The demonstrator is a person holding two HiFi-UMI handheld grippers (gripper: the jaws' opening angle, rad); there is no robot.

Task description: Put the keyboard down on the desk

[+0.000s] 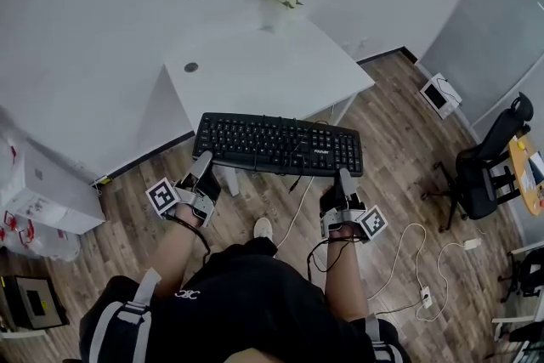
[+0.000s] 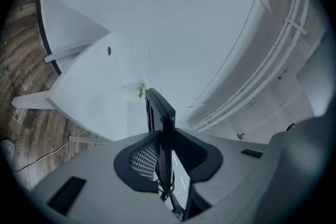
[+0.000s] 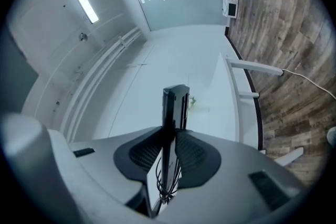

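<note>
Left tongs point(image 1: 202, 160), right tongs point(image 1: 344, 177) on keyboard point(image 1: 280, 144)

Lighting: even, cool, moderately bright indoor light; 1 ceiling strip light point(image 3: 84, 1) glows white in right gripper view. Shadows: soft, weak. Distortion: heavy fisheye, black vignetted corners in 2 gripper views; head view bowed at edges. Focus: nearest foreground soft.

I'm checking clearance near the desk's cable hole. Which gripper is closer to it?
Left. The left gripper holds the keyboard at its left end, almost straight below the cable hole in the head view; the right gripper holds the other end.
</note>
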